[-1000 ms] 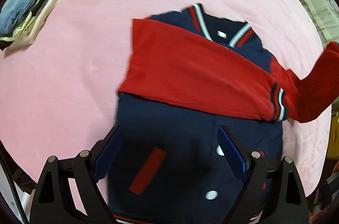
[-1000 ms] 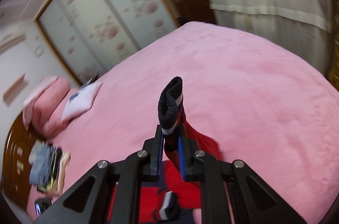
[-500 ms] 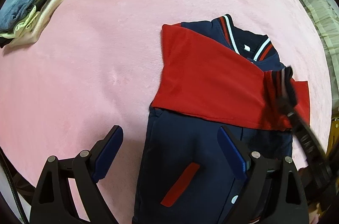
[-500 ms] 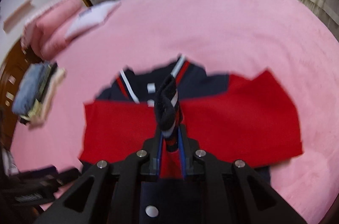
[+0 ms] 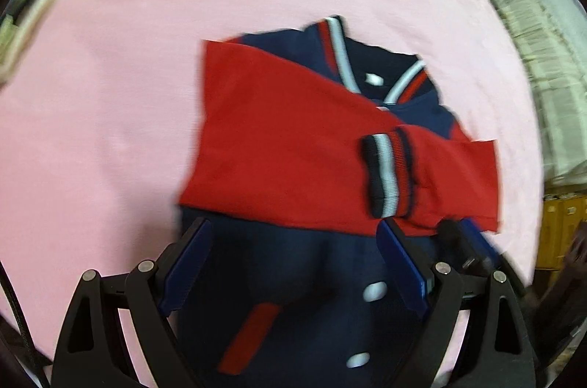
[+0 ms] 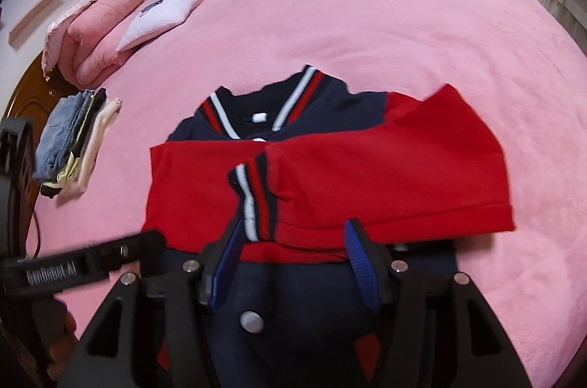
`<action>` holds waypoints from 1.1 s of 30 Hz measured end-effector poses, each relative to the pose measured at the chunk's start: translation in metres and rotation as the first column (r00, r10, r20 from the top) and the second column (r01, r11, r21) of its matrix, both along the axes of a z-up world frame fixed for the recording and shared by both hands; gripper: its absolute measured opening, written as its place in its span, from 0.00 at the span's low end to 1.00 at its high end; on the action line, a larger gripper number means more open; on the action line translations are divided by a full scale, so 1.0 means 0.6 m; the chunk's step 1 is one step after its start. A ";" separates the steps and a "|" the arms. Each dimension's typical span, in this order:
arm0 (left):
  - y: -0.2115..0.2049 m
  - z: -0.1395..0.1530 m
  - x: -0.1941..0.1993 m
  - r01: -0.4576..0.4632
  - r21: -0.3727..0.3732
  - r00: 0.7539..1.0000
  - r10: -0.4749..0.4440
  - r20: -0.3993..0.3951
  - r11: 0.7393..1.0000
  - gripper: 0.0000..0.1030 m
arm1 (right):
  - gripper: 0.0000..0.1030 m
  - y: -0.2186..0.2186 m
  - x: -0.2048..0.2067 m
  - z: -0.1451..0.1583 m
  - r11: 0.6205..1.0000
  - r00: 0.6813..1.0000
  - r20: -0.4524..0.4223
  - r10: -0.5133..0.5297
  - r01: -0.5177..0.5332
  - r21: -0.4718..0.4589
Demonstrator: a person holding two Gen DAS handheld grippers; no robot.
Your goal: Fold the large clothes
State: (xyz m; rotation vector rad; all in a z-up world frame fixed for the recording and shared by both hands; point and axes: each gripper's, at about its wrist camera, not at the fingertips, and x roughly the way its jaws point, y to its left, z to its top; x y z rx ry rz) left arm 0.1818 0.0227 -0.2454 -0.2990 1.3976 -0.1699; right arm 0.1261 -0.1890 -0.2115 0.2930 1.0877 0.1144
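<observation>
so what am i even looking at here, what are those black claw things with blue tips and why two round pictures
Each claw is a hand-held two-finger gripper, one per hand, carrying a fisheye camera that looks along its fingers; hence two round pictures. One view looks past the left gripper, the other past the right gripper. Both are open and hold nothing. Below them, on a pink bed, lies a navy jacket with both red sleeves folded across its chest. A stack of folded clothes and pillows sit further off.

The jacket's point(image 6: 293, 333) hem (cut off by the lower edge) is hidden behind the right gripper point(image 6: 293, 263).
</observation>
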 end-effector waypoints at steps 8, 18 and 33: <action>-0.092 -0.042 0.027 -0.005 -0.111 0.999 0.000 -0.042 0.994 0.75 | 0.55 -0.055 -0.029 -0.013 0.999 0.999 -0.042 -0.020 0.019 -0.025; -0.180 -0.061 0.037 0.015 0.027 1.000 -0.015 -0.018 1.000 0.52 | 0.55 -0.126 -0.047 -0.051 1.000 0.991 -0.135 -0.018 0.018 -0.002; -0.178 -0.014 0.038 -0.100 -0.012 0.991 0.101 0.085 0.995 0.07 | 0.55 -0.152 -0.016 -0.058 0.997 0.993 -0.122 0.004 0.005 0.073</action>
